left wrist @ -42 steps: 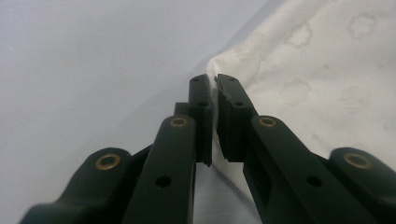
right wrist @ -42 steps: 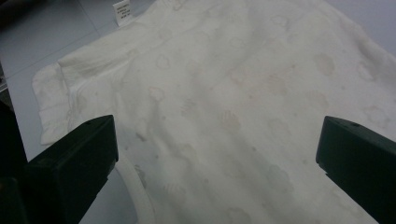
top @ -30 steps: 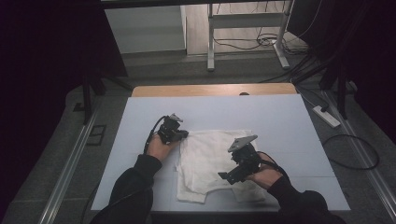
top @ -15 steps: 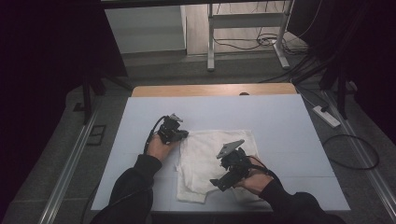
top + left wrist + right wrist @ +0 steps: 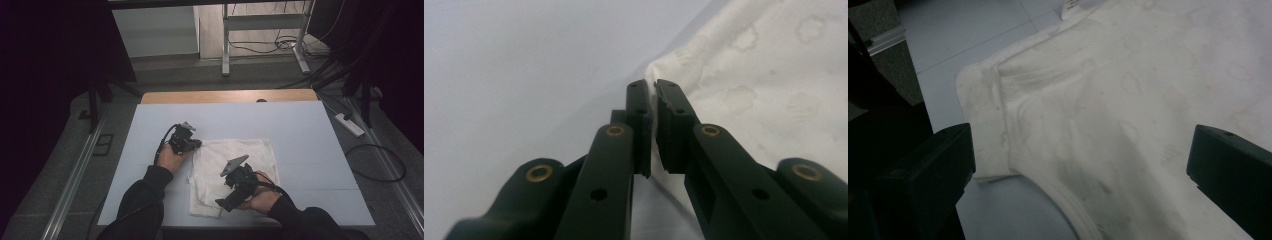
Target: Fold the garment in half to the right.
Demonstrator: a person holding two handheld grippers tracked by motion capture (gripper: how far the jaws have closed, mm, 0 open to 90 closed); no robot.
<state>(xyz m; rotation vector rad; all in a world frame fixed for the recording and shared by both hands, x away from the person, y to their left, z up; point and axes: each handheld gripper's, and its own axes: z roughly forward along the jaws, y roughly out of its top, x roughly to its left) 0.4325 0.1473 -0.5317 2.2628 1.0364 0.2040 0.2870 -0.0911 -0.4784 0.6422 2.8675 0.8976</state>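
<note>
White garment (image 5: 232, 167) w/ faint flower print lies centre-low in the high view on the blue table (image 5: 300, 125); small tag at its edge, print unreadable. Left gripper (image 5: 196, 145) pinches garment's upper-left corner, jaws nearly together. Right gripper (image 5: 221, 204) hovers over its lower part, jaws wide, holding nothing, pointing lower-left.

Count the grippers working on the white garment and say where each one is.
2. The left gripper is shut on the white garment's far left corner. The right gripper hangs with jaws open over the garment's near part, by its bottom edge.
</note>
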